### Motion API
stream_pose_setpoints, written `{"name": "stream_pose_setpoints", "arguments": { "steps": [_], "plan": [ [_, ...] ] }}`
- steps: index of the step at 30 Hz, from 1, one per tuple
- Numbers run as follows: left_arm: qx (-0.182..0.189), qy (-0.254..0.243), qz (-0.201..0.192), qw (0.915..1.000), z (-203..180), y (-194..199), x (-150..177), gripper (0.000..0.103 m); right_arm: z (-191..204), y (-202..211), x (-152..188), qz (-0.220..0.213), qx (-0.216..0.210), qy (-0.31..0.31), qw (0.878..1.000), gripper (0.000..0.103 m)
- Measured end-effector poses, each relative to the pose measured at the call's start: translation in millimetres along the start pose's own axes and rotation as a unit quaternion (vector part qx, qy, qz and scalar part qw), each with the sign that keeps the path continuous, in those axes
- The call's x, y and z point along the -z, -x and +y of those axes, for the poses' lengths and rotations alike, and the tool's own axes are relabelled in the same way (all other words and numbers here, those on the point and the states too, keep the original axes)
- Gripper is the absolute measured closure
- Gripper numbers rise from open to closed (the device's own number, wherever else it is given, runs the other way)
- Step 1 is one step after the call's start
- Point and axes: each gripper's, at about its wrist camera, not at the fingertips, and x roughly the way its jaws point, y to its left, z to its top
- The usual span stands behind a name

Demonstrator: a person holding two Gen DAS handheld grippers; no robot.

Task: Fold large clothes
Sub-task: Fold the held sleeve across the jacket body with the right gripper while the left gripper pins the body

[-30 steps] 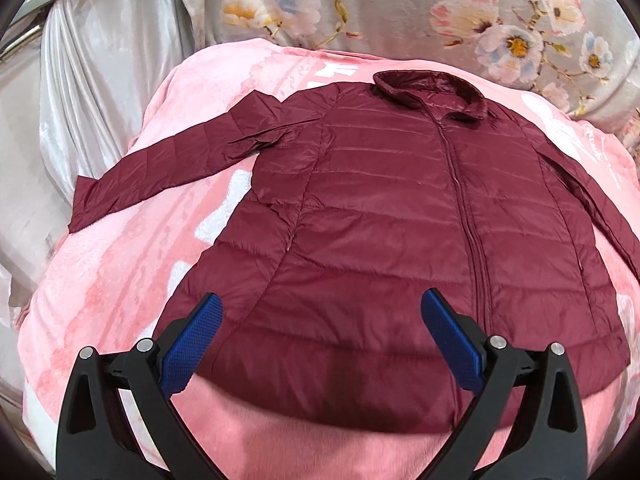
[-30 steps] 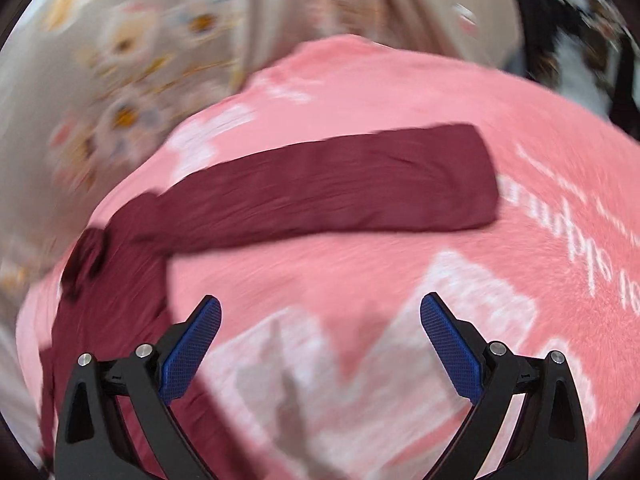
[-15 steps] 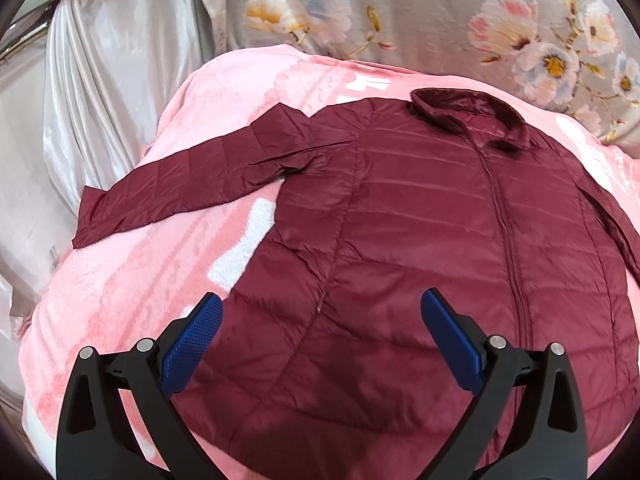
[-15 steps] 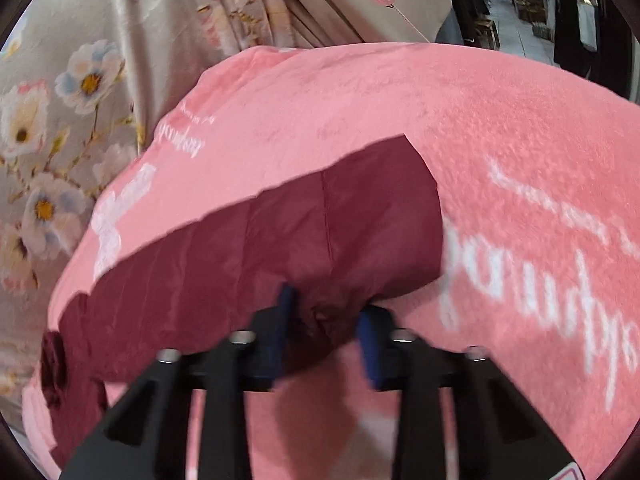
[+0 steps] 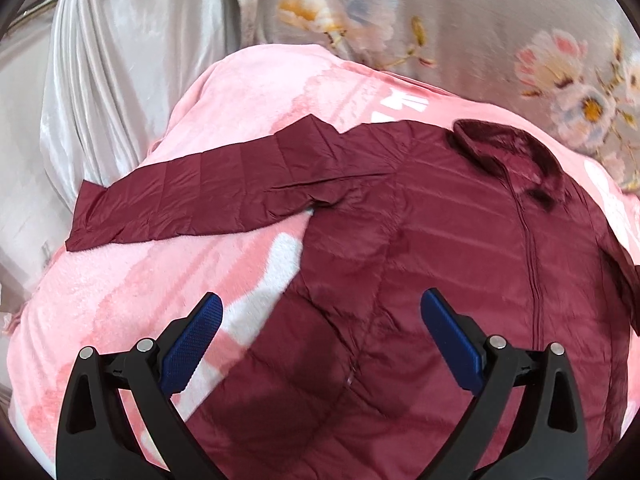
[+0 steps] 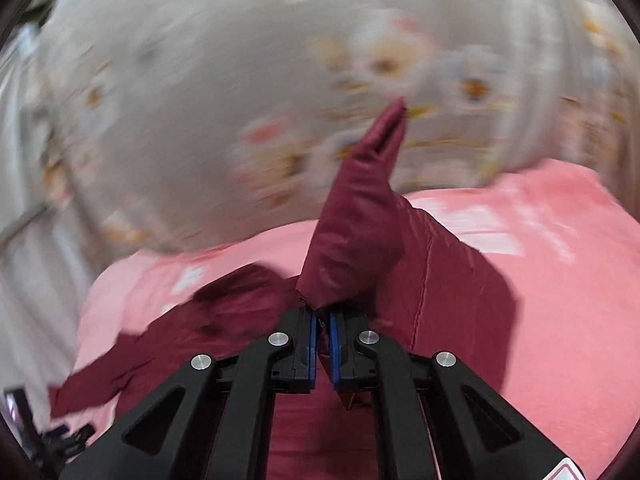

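Right gripper clamped on sleeve of maroon quilted puffer jacket; left gripper wide open, empty, above pink fleece blanket.

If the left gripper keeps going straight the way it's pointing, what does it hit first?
Most likely the maroon jacket: the open left gripper points down at its lower body panel, near the jacket's edge on the pink blanket. Depth is unclear.

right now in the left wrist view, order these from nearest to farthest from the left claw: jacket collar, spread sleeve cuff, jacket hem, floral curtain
1. Jacket hem: directly under the open left claw, at the bottom.
2. Sleeve cuff: out to the left on the pink blanket.
3. Collar: upper right; too close to the cuff to rank firmly.
4. Floral curtain: behind the bed, at the top.
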Motion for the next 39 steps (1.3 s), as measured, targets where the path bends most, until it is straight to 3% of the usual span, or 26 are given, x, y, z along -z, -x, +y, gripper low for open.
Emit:
{"name": "stream_pose_setpoints", "arguments": {
  "steps": [6,11,13,15,18,22,26,30,32,33,36,39],
  "plan": [
    [-0.01,0.012,0.005,0.9999,17,-16,-8,0.006,122,-83,50,0.095,-0.11,0.096,0.985,0.098],
    [0.003,0.02,0.02,0.9996,26,-31,-12,0.006,181,-130,109,0.167,-0.145,0.148,0.964,0.092],
    [0.015,0.02,0.026,0.9994,26,-35,-14,0.006,198,-139,128,0.187,-0.153,0.17,0.955,0.086],
    [0.033,0.021,0.032,0.9987,24,-38,-16,0.006,209,-136,138,0.196,-0.16,0.19,0.949,0.063],
    [0.073,0.031,0.041,0.996,19,-41,-19,0.006,209,-108,132,0.155,-0.177,0.191,0.953,0.045],
    [0.114,0.038,0.065,0.9906,3,-51,-24,0.006,170,-88,108,0.129,-0.146,0.144,0.97,0.045],
    [0.168,0.038,0.12,0.9777,-22,-75,-24,0.006,81,-75,96,0.137,-0.077,0.043,0.987,0.045],
    [0.206,0.07,0.147,0.9649,-39,-92,-29,0.007,-4,-62,103,0.145,-0.005,-0.034,0.989,0.045],
    [0.219,0.087,0.156,0.9593,-45,-101,-33,0.014,-40,-59,108,0.148,0.019,-0.075,0.986,0.044],
    [0.224,0.09,0.159,0.9572,-47,-104,-35,0.024,-59,-59,109,0.149,0.024,-0.102,0.983,0.044],
    [0.212,0.08,0.168,0.9594,-58,-116,-41,0.076,-98,-73,113,0.161,0.021,-0.167,0.972,0.047],
    [0.198,0.073,0.158,0.9646,-57,-117,-47,0.094,-123,-93,115,0.169,0.008,-0.223,0.96,0.06]
  ]
}}
